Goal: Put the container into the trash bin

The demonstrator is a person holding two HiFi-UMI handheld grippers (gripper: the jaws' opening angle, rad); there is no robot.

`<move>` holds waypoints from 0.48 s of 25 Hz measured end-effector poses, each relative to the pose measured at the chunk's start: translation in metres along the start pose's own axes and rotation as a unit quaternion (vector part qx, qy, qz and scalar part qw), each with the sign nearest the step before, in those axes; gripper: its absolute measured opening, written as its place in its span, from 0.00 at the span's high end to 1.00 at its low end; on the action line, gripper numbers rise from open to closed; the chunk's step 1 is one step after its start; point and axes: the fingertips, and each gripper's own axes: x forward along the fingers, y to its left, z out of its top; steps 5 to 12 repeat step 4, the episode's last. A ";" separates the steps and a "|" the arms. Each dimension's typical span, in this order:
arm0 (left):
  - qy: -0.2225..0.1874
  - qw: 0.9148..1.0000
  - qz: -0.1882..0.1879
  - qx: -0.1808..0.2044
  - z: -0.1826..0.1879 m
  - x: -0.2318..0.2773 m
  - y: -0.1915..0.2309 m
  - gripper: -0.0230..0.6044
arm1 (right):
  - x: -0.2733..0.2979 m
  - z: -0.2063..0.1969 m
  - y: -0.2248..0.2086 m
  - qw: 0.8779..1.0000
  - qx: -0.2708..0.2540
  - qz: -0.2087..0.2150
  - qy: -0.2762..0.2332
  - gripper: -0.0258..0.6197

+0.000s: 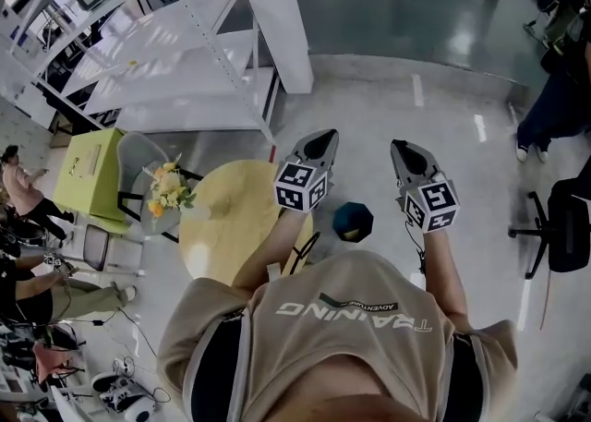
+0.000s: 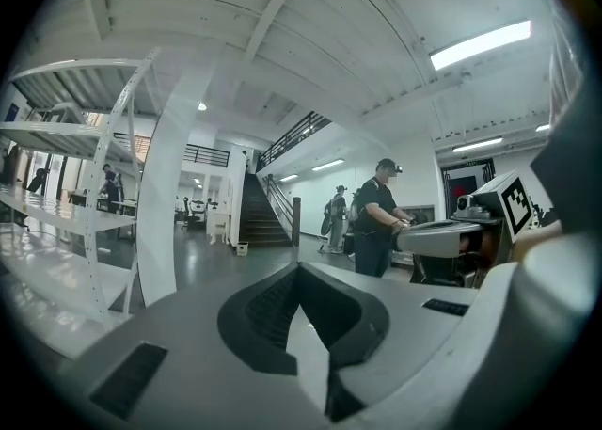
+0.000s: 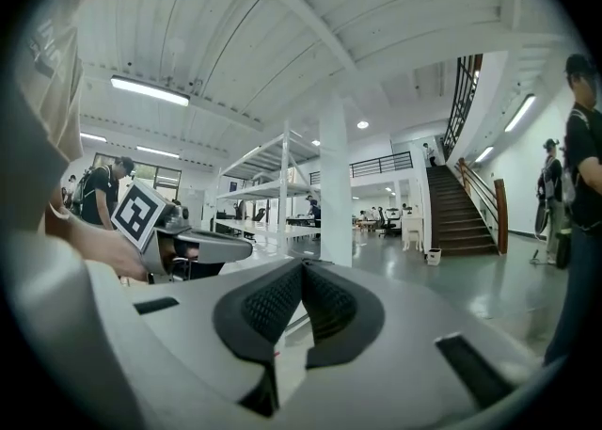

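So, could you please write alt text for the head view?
From above, a person holds the left gripper and right gripper, both shut and empty. A yellow table with flowers stands left, a dark bin between the grippers.

Dark trash bin (image 1: pixel 353 221), upright, seen from above.

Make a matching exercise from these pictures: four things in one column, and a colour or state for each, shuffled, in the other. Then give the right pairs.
Things
1. table
2. bin
3. office chair
4. left gripper

Colour or state
A. black, at the right edge of the head view
B. shut, nothing held
C. pale yellow, round
D. dark teal

Pairs: 1-C, 2-D, 3-A, 4-B
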 end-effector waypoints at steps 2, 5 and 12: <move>0.004 1.000 -0.004 0.001 -0.003 0.001 -0.004 0.96 | -0.003 0.001 -0.001 1.000 -0.003 -0.005 -0.002 0.96; 0.006 1.000 -0.008 0.004 -0.005 0.001 -0.008 0.96 | -0.005 0.001 -0.001 1.000 -0.004 -0.008 -0.003 0.96; 0.006 1.000 -0.008 0.004 -0.005 0.001 -0.008 0.96 | -0.005 0.001 -0.001 1.000 -0.004 -0.008 -0.003 0.96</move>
